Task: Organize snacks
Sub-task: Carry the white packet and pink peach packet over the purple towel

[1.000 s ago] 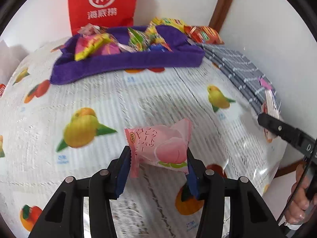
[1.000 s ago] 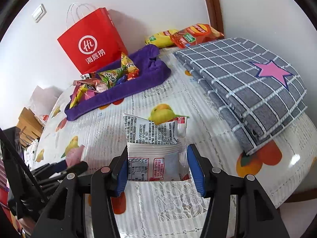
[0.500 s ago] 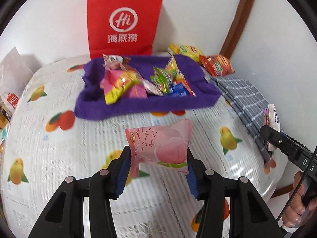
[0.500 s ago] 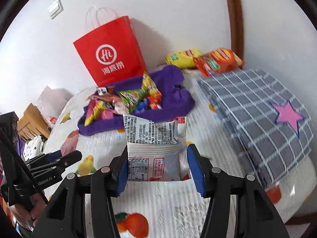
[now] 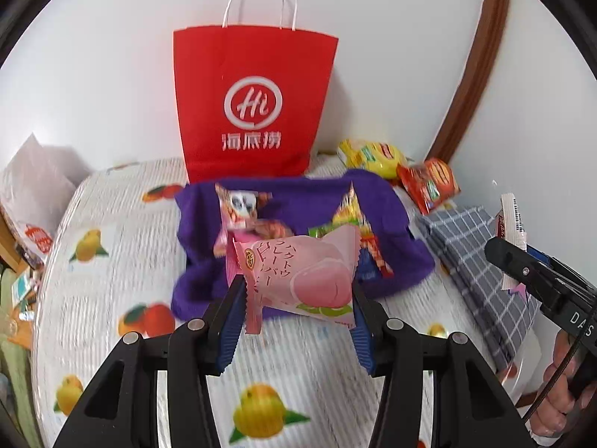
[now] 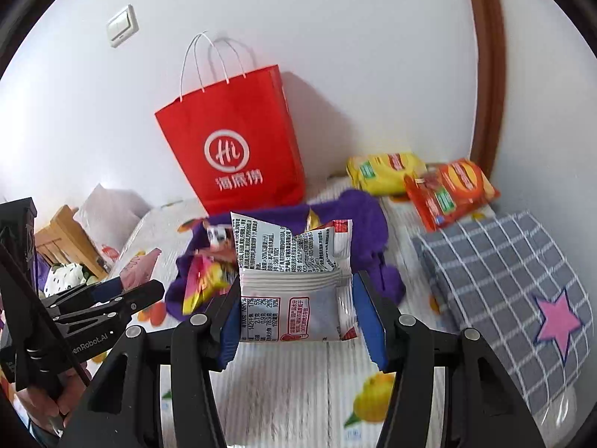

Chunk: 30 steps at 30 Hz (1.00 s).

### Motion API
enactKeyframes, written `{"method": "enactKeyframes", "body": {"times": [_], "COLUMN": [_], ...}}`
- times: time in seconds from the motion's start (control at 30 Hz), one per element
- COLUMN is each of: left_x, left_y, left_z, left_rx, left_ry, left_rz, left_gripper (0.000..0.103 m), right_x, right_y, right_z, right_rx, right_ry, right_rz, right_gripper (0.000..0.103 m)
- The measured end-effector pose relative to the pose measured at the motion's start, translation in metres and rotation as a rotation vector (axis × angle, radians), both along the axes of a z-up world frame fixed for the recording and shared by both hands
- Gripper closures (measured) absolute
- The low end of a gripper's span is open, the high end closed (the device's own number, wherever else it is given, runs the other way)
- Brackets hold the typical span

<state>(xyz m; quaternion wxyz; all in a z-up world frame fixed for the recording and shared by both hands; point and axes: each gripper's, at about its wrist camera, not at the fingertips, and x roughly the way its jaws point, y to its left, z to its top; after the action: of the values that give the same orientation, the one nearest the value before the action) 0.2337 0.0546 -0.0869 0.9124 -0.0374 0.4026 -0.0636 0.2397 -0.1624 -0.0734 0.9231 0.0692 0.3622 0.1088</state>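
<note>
Closest in, bottom centre of the left wrist view, the left gripper is seen clamped on a pink peach-print snack packet, blue pads pressed on its two short ends, so the packet's long axis runs left to right across the jaws. Same story in the right wrist view: the right gripper is closed on a white snack packet, back label toward the camera, torn-looking top edge sticking up above the pads. Neither packet is touching the fruit-print tablecloth; both look to be carried in the air.

Just past the pink packet, in the middle of the frame, the purple tray is found, already loaded with a pile of wrapped snacks. That's the bit everything turns on: the tray lies straight ahead of both tools and a little below, with its long side stretched across the frame. From the left view it sits dead centre behind the packet; from the right view it's centre but slightly left, so the left hand is probably the nearer one, though not by much.

Off to the right edge a folded grey checked cloth can be made out. Further back, a yellow chip bag and an orange one are lying by the wall, outside the tray. At the very back, upper centre, a red paper bag is stood against the white wall.
</note>
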Motion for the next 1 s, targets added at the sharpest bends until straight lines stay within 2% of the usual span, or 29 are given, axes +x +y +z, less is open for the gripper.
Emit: {"method": "enactKeyframes", "body": {"times": [0.2, 0.53, 0.8, 1.0], "left_x": [0.034, 0.08, 0.109, 0.122], "left_y": [0.002, -0.002, 0.0, 0.004], "left_z": [0.013, 0.011, -0.008, -0.028], "left_rx": [-0.013, -0.037, -0.037, -0.047], "left_ry": [-0.014, -0.006, 0.014, 0.033], "left_rz": [0.004, 0.009, 0.02, 0.011], "left_gripper": [0.055, 0.055, 0.055, 0.055], "right_x": [0.033, 0.081, 0.114, 0.126], "right_y": [0.01, 0.012, 0.01, 0.007], "right_z": [0.002, -0.019, -0.056, -0.077], "right_rx": [-0.002, 0.035, 0.064, 0.089], "right_ry": [0.005, 0.039, 0.094, 0.088], "right_rz": [0.002, -0.018, -0.03, -0.013], "right_gripper": [0.049, 0.049, 0.049, 0.048]}}
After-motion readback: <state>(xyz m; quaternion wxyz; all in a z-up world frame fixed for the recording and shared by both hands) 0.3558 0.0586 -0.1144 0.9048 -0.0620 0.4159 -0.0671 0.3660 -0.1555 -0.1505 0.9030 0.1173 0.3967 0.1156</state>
